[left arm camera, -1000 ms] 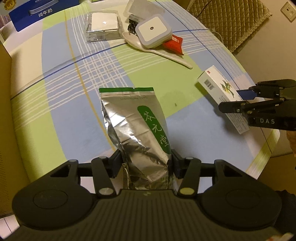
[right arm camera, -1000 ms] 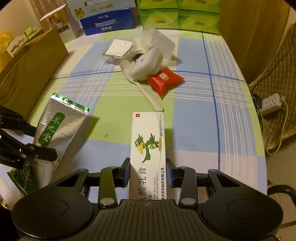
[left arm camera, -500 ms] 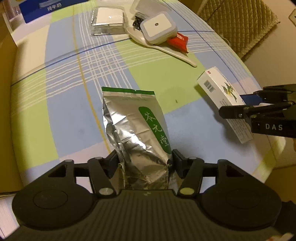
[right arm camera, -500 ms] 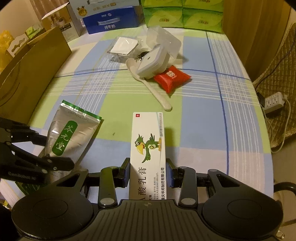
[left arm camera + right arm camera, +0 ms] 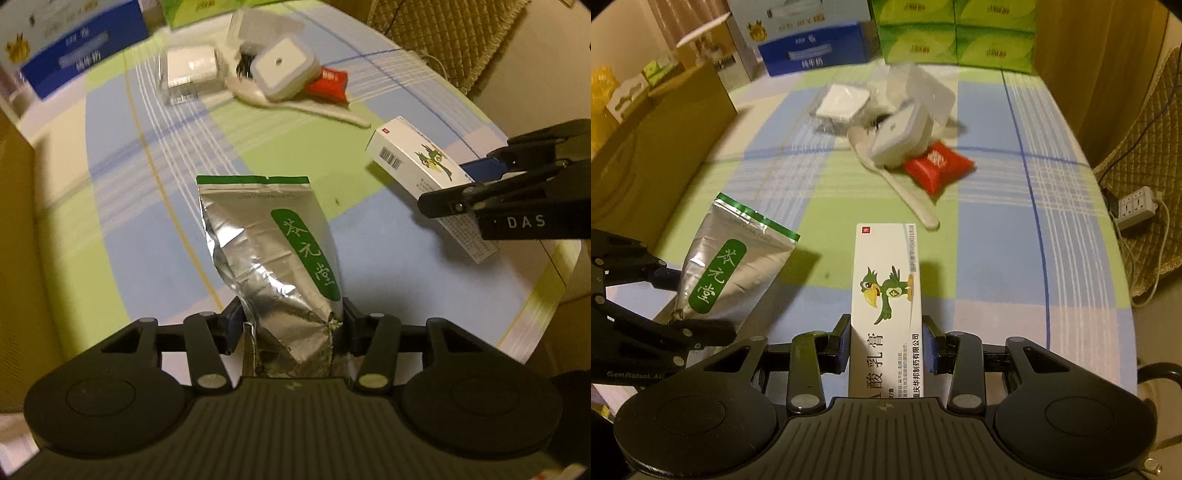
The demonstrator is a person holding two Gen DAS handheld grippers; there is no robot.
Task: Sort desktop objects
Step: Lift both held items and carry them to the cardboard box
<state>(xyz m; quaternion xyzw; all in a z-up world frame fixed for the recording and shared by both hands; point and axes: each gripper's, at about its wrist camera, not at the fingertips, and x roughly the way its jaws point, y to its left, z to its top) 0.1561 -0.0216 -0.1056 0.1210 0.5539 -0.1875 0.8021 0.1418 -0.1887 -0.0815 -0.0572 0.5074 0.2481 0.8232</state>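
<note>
**Both claws loaded, pouch base and box end hidden**

Foil tea pouch (image 5: 273,258) – its lower end hidden between the left gripper (image 5: 290,325) fingers, which are clamped on it. Medicine box (image 5: 886,302) – near end cut off under the right gripper (image 5: 886,343), pinched tight. Both point forward over the checked tablecloth (image 5: 997,221). Ahead of the claws: white spoon (image 5: 905,192), red packet (image 5: 936,166), square white device (image 5: 899,134); far clutter blurred.

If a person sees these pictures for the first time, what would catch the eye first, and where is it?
First, the silver foil pouch with its green label, clamped in the left gripper at the near left of the checked tablecloth. Next, the white box with a green cartoon bird, clamped in the right gripper beside it. Farther back, a red packet lies bright against a white spoon.
</note>
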